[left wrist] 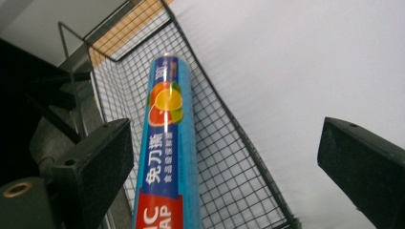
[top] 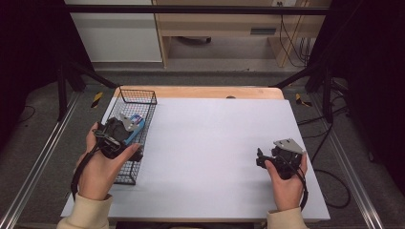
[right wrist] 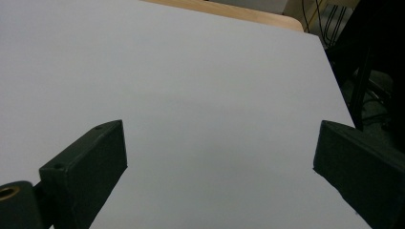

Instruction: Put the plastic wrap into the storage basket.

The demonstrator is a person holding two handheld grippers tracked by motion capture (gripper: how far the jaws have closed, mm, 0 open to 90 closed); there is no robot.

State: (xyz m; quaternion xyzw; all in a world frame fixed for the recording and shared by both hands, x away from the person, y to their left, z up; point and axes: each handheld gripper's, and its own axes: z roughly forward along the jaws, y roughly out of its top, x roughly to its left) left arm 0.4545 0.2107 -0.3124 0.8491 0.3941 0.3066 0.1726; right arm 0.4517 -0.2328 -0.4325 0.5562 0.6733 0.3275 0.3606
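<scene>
You're working in what looks like a lab or test room set up for recording, not a home. Your table is a plain white sheet over a wooden top, bare from edge to edge, standing inside a dark metal frame with black drapes at both sides. Metal rails run along the grey floor, cables trail by the right edge, and beyond the far edge stand plain wooden shelving and a white cabinet
</scene>
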